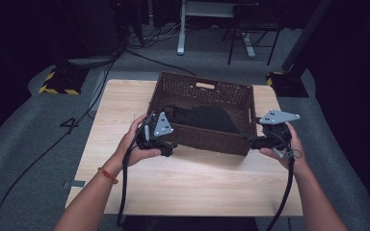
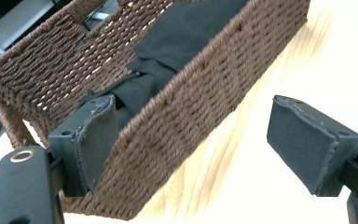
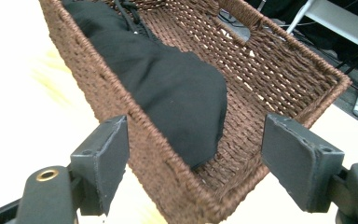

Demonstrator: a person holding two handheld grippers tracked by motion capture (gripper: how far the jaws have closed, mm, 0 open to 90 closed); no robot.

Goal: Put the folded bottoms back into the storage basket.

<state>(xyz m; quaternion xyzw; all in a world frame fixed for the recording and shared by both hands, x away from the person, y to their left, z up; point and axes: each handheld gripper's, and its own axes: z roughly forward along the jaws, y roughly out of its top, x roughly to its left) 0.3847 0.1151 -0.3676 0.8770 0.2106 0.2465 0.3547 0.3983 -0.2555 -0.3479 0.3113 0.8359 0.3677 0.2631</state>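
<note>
A brown wicker basket [image 1: 207, 138] stands at the far middle of the wooden table [image 1: 188, 183], and a black cloth [image 1: 207, 118] lies inside it. My left gripper [image 1: 166, 144] is at the basket's near left corner and stands open. In the left gripper view, the near wall [image 2: 205, 93] runs between the jaws of the left gripper [image 2: 191, 102], close to the left pad [image 2: 93, 140], with the cloth [image 2: 186, 32] behind it. My right gripper [image 1: 255, 141] is open at the near right corner. In the right gripper view, the right gripper [image 3: 193, 121] straddles that corner of the basket [image 3: 270, 70] and the cloth [image 3: 168, 88].
Bare tabletop lies between the basket and the table's near edge [image 1: 183, 212]. A cable [image 1: 124, 192] trails from each gripper over that edge. Beyond the table are grey carpet, floor cables [image 1: 101, 77], desk legs [image 1: 181, 29] and a chair [image 1: 250, 33].
</note>
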